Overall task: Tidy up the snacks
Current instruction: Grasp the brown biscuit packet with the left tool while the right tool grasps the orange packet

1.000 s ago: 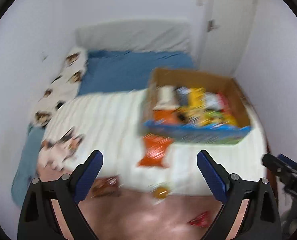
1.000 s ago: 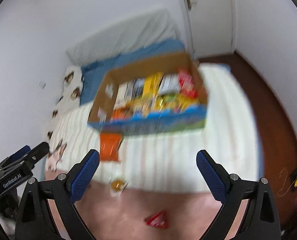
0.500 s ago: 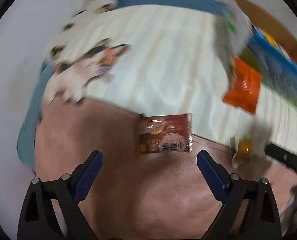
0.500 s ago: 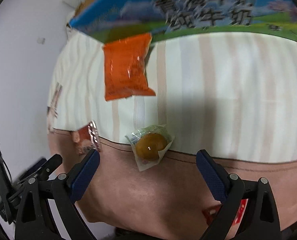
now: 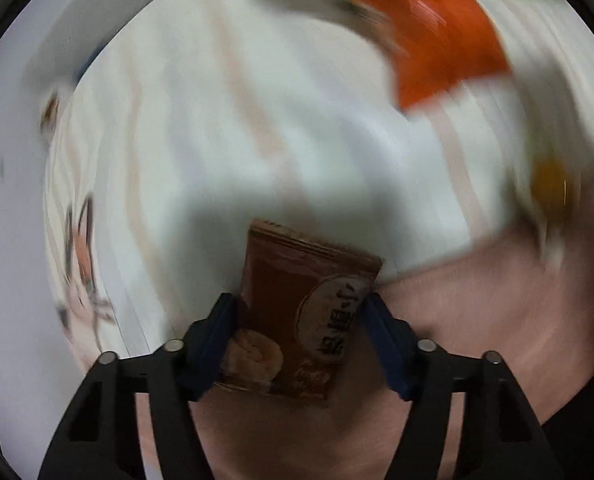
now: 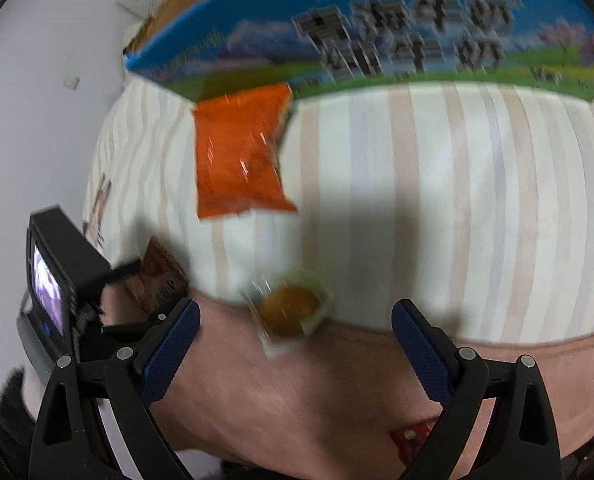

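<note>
Left wrist view shows the left claw (image 5: 299, 320) closed in on a brown snack packet (image 5: 297, 312), one blue pad (image 5: 213, 336) pressed against each long edge, so the packet sits square between the fingers, over the pink blanket (image 5: 477, 300) at the bed's near edge. To do this step well, I judge the grip should be firm enough to keep the thin, slippery wrapper from sliding, yet not so hard it crushes what is inside; lift straight up before carrying it ahead and to the right toward the snack box (image 6: 377, 40). The picture is blurred, so how deep the packet sits in the grip is hard to tell. Right wrist view shows the right claw (image 6: 295, 344) spread wide and holding nothing, hovering above a small clear-wrapped orange treat (image 6: 291, 312) that lies just ahead, between its fingers but untouched. Farther ahead an orange bag (image 6: 237, 156) lies on the striped sheet (image 6: 457, 200), its top edge against the box.
</note>
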### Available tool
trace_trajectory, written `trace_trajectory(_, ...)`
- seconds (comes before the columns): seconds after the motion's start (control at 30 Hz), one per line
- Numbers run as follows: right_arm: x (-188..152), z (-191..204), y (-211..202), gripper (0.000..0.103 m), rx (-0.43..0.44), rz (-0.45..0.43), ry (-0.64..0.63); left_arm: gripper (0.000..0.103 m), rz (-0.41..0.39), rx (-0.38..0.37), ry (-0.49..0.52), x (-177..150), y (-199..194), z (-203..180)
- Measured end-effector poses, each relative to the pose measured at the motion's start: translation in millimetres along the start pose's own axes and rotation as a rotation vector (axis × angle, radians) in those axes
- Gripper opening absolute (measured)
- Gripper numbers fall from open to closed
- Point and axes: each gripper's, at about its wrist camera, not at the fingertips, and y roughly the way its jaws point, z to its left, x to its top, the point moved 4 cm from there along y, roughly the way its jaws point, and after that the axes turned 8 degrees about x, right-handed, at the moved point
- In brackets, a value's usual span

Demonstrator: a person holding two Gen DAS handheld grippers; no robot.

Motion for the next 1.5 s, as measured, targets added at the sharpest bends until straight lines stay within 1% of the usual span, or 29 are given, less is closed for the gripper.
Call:
trace_trajectory(0.03, 9, 6, 2, 0.099, 0.011, -0.021, 0.003, 0.06, 0.005, -0.044, -0.086, 1, 0, 9)
trace_trajectory(0.1, 28, 17, 7, 0.099, 0.019, -0.053, 0.007, 0.06, 0.058, -0.2, -0.375, -6, 5, 39)
trace_trajectory(0.17, 45, 29, 17, 0.099, 0.023, -0.07, 0.008, 0.06, 0.092, -0.333, -0.581, -18, 12, 57)
trace_trajectory(0.2, 54, 35, 24, 0.099, 0.016, -0.073, 0.006, 0.06, 0.104, -0.386, -0.654, -24, 16, 63)
trace_trajectory(0.27, 69, 46, 40, 0.099, -0.016, -0.071, -0.007, 0.061, 0.119, -0.444, -0.717, -32, 20, 67)
trace_trajectory(0.3, 73, 49, 47, 0.097, -0.029, -0.065, -0.012, 0.062, 0.121, -0.459, -0.712, -34, 20, 65)
trace_trajectory(0.33, 77, 53, 57, 0.092, -0.048, -0.048, -0.023, 0.062, 0.12, -0.452, -0.69, -35, 20, 63)
trace_trajectory(0.37, 79, 55, 65, 0.072, -0.078, -0.022, -0.033, 0.062, 0.12, -0.432, -0.651, -36, 18, 59)
trace_trajectory(0.4, 79, 55, 69, 0.056, -0.105, -0.007, -0.039, 0.062, 0.119, -0.401, -0.599, -35, 17, 54)
trace_trajectory(0.43, 76, 54, 71, 0.056, -0.112, 0.008, -0.048, 0.062, 0.119, -0.376, -0.562, -34, 15, 50)
trace_trajectory(0.5, 67, 51, 71, 0.055, -0.135, 0.025, -0.085, 0.066, 0.123, -0.326, -0.469, -31, 14, 36)
trace_trajectory(0.53, 60, 47, 69, 0.055, -0.155, 0.038, -0.104, 0.071, 0.126, -0.313, -0.446, -30, 15, 32)
trace_trajectory(0.63, 46, 31, 57, 0.053, -0.176, 0.067, -0.116, 0.072, 0.133, -0.235, -0.386, -22, 18, 17)
trace_trajectory(0.67, 42, 24, 51, 0.053, -0.185, 0.07, -0.115, 0.071, 0.119, -0.217, -0.386, -21, 18, 12)
trace_trajectory(0.7, 39, 19, 46, 0.053, -0.191, 0.069, -0.116, 0.067, 0.106, -0.209, -0.4, -20, 16, 9)
trace_trajectory(0.73, 35, 12, 39, 0.053, -0.203, 0.071, -0.115, 0.055, 0.101, -0.213, -0.409, -20, 15, 6)
trace_trajectory(0.8, 28, -4, 23, 0.053, -0.209, 0.069, -0.102, 0.055, 0.103, -0.235, -0.444, -26, 11, -2)
trace_trajectory(0.9, 11, -27, 0, 0.053, -0.236, 0.07, -0.096, 0.055, 0.116, -0.273, -0.48, -45, 3, -26)
trace_trajectory(1.0, -8, -48, -11, 0.053, -0.262, 0.098, -0.094, 0.055, 0.142, -0.305, -0.486, -60, 2, -50)
trace_trajectory(1.07, -23, -64, -9, 0.053, -0.271, 0.137, -0.077, 0.056, 0.147, -0.292, -0.503, -67, 6, -65)
trace_trajectory(1.13, -28, -77, -6, 0.066, -0.236, 0.14, -0.03, 0.056, 0.136, -0.244, -0.492, -65, 13, -70)
trace_trajectory(1.17, -29, -82, -2, 0.074, -0.207, 0.136, 0.004, 0.057, 0.125, -0.225, -0.494, -65, 15, -72)
trace_trajectory(1.23, -28, -90, -4, 0.075, -0.183, 0.091, 0.043, 0.056, 0.105, -0.209, -0.499, -66, 13, -76)
trace_trajectory(1.27, -28, -92, -4, 0.074, -0.177, 0.062, 0.06, 0.056, 0.098, -0.203, -0.5, -68, 11, -79)
trace_trajectory(1.33, -31, -98, -14, 0.059, -0.184, 0.001, 0.07, 0.055, 0.087, -0.199, -0.509, -76, 1, -82)
trace_trajectory(1.37, -33, -103, -21, 0.053, -0.193, -0.015, 0.057, 0.055, 0.084, -0.199, -0.513, -78, -1, -84)
trace_trajectory(1.4, -36, -110, -28, 0.053, -0.189, -0.025, 0.052, 0.055, 0.081, -0.201, -0.517, -79, -5, -87)
trace_trajectory(1.43, -37, -110, -33, 0.053, -0.181, -0.036, 0.044, 0.055, 0.079, -0.205, -0.518, -65, -21, -90)
trace_trajectory(1.5, -37, -110, -45, 0.051, -0.147, -0.058, 0.035, 0.055, 0.065, -0.221, -0.528, -65, -33, -84)
